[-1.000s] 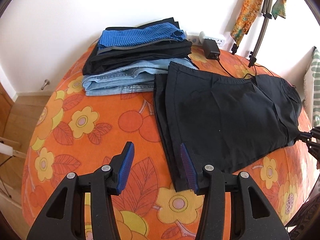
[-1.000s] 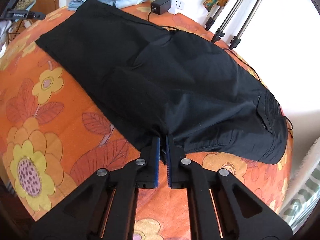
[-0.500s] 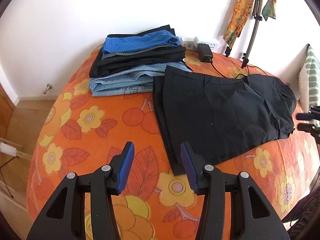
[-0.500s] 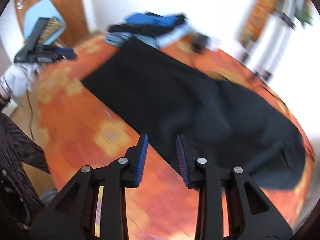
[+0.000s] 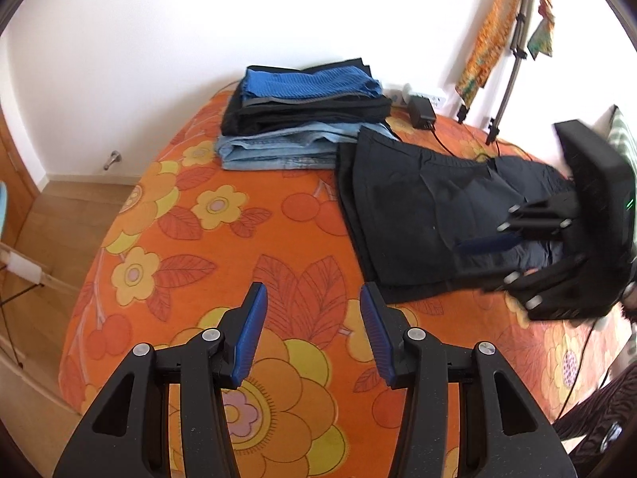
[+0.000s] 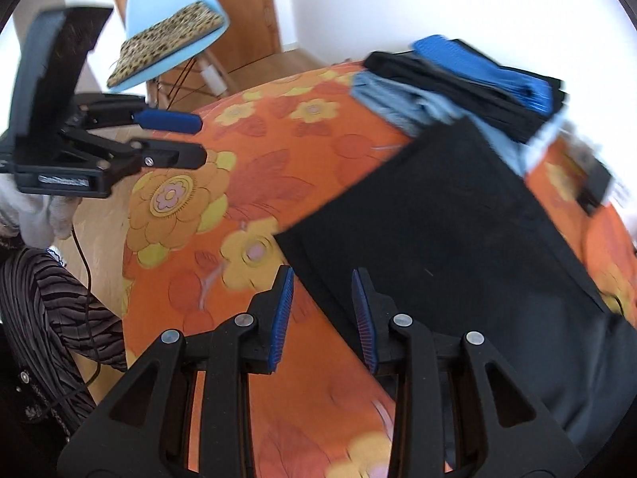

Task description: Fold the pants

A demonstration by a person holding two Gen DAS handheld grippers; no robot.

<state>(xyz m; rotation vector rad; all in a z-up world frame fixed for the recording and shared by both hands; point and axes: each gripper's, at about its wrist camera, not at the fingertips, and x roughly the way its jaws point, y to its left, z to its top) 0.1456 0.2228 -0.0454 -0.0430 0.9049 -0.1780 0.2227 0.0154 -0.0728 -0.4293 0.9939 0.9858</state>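
the left gripper is hovering open over the orange flowered bedspread, nothing between its blue pads. the black pants are lying folded to the right. the right gripper, blurred, is reaching over them. a pile of folded clothes is sitting at the far edge.

Two grippers, one pair of black pants spread flat, one stack of folded clothes (about four pieces), one blue chair, one power adapter.
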